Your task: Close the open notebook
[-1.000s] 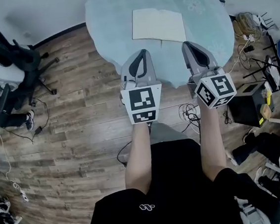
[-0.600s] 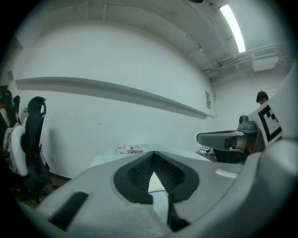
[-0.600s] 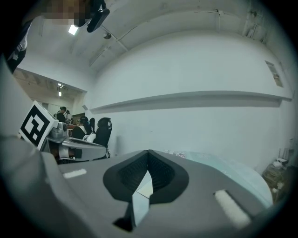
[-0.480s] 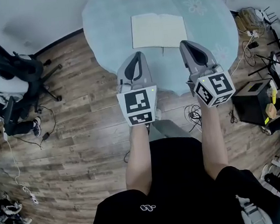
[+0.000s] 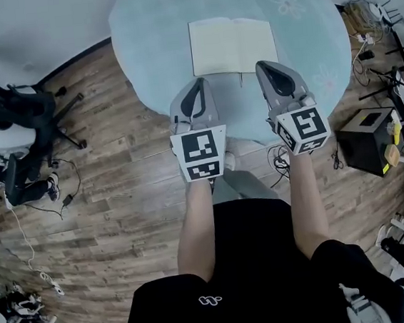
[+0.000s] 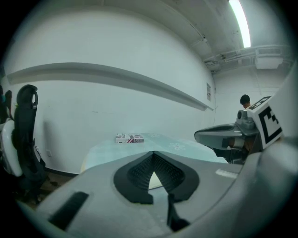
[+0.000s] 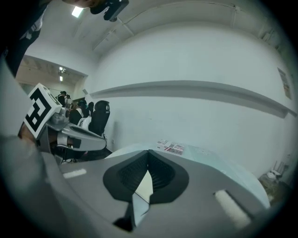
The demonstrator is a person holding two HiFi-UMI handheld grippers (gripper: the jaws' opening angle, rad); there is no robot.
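A pale-blue bench (image 5: 150,62) is carrying a small box (image 6: 129,138) at its far edge. An open notebook (image 5: 231,44) is lying just beyond the left hand-held gripper (image 5: 197,83) and the right hand-held gripper (image 5: 266,65), both closed and empty.

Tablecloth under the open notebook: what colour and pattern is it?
The tablecloth is pale teal with white flower prints; the head view shows it best.

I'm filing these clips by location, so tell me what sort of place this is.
Probably an office or lab workroom: a round table holding an open notebook, an office chair on the wood floor, and loose cables trailing around the edges.
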